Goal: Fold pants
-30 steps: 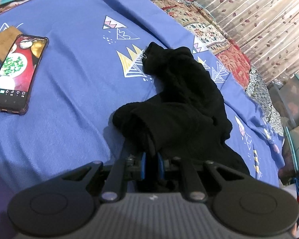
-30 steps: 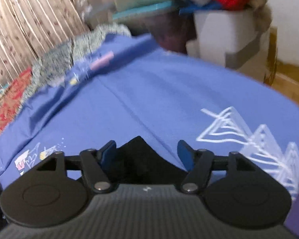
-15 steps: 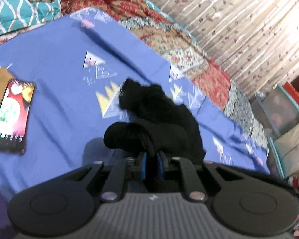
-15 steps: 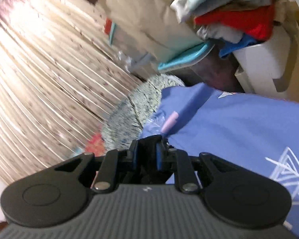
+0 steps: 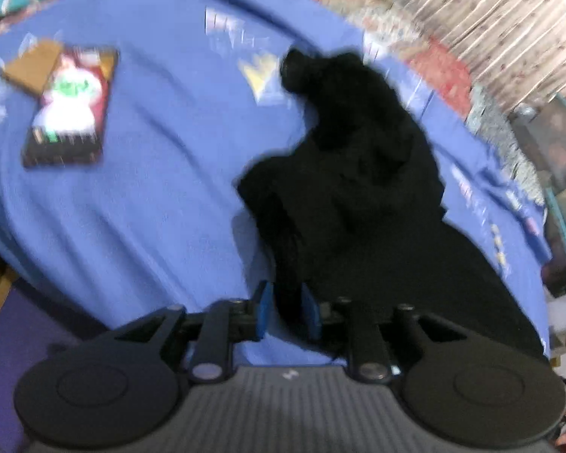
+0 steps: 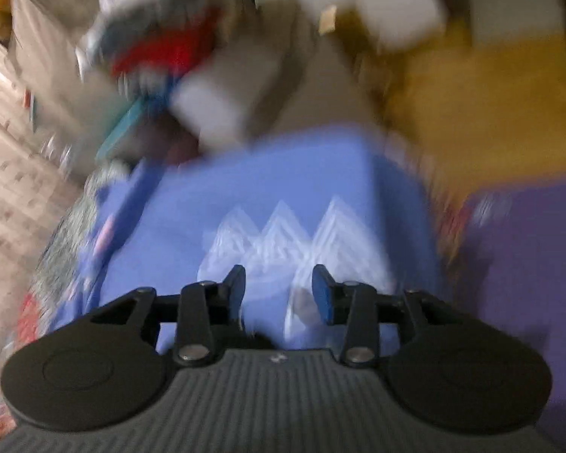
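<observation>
The black pants point(image 5: 358, 173) lie crumpled on the blue bed sheet point(image 5: 162, 188), running from mid-bed down to my left gripper point(image 5: 286, 311). Its jaws are opening; a strand of the black fabric still sits between the blue pads point(image 5: 265, 311), which no longer squeeze it tightly. In the right wrist view, my right gripper point(image 6: 279, 290) hovers over the sheet's white mountain print point(image 6: 283, 234). Its jaws are opening with nothing between them. A small black scrap of the pants point(image 6: 262, 339) shows just under its body. Both views are motion-blurred.
A lit phone point(image 5: 71, 109) and a brown flat item point(image 5: 32, 64) lie on the sheet at the left. A patterned curtain point(image 5: 490, 19) hangs behind the bed. Past the bed corner stand boxes with piled clothes point(image 6: 162, 49). A purple surface point(image 6: 517, 264) is at the right.
The left pads, tight on the lifted pants before, have parted and the pants lie lower on the sheet. The right gripper, shut on black fabric half a second ago, now stands open and empty, swung rightward.
</observation>
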{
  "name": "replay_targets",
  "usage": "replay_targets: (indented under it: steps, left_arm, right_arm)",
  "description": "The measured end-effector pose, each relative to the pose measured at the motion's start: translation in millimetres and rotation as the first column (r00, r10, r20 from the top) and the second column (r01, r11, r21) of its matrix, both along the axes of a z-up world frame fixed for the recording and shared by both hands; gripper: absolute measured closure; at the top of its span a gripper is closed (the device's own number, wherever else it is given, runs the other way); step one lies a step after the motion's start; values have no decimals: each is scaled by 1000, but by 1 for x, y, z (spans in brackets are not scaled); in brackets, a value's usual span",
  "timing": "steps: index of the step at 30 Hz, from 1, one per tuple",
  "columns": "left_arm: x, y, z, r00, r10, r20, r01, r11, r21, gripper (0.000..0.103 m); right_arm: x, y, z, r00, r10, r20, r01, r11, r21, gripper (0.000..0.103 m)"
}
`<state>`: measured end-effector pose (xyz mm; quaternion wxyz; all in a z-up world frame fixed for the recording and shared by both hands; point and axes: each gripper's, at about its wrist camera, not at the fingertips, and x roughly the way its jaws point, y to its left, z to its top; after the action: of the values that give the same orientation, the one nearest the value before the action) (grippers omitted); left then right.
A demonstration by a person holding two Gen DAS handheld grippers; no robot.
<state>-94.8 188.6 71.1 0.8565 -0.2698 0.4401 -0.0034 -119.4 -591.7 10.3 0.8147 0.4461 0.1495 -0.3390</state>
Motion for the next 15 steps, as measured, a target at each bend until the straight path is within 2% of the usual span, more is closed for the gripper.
replay_targets:
  steps: [2,4,6,8,9,11,13,14,15]
  left_arm:
    - [-6,17,15,997,39,73,-40,999,5,76]
    - [-5,33,24,988,87,128,-88,996,3,76]
    - [8,44,28,982,112,152,-116,993,22,78]
    - [33,43,28,978,101,182,-111,993,45,78]
    - [48,42,28,976,80,201,-95,993,65,77]
    - [80,35,27,974,33,223,-56,993,99,75]
    - [115,24,25,971,-27,237,4,995,96,69]
    - [133,21,24,970,-48,239,29,996,85,58]
    - [152,14,20,969,-67,238,52,996,71,51]
  right_arm:
    - [11,13,33,997,54,61,-48,995,-90,61]
    - [32,38,63,986,161,52,-149,972,-181,61]
    - [60,71,85,955,294,36,-277,929,-247,61]
    - [89,104,97,902,431,20,-410,871,-270,61]
    - [108,125,101,863,506,9,-485,832,-270,61]
    - [149,173,106,761,648,-18,-630,732,-260,61]
    - [192,214,107,661,748,-63,-737,630,-247,61]
    - [212,244,108,591,801,-94,-794,556,-246,60]
    - [230,272,107,532,838,-123,-833,492,-251,59]
